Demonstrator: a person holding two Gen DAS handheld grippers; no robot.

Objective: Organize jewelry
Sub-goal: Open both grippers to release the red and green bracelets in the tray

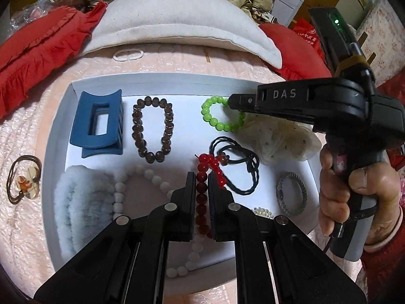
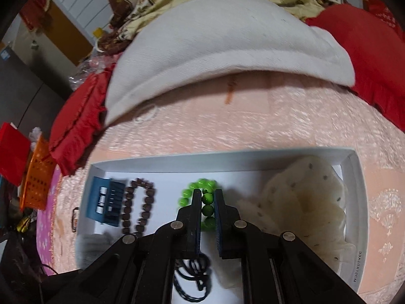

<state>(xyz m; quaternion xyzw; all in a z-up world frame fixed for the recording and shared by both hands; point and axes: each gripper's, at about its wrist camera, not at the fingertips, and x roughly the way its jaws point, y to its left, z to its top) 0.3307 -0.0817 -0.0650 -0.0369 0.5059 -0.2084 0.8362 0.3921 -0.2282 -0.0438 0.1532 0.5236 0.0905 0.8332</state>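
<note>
Pink bedding (image 1: 22, 136) carried a white tray (image 1: 162, 81) at frame centre, where the left gripper (image 1: 202, 177) pinched a red bead bracelet (image 1: 201, 190) low in the middle, while the right gripper (image 2: 208, 195) clamped a green bead bracelet (image 2: 202, 186) at the tray's upper right.

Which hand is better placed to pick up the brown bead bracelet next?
Neither is free: the left claw is shut on the red bead bracelet, the right claw on the green bead bracelet. Once emptied, probably the left: the brown bead bracelet lies on its side of the white tray.
</note>
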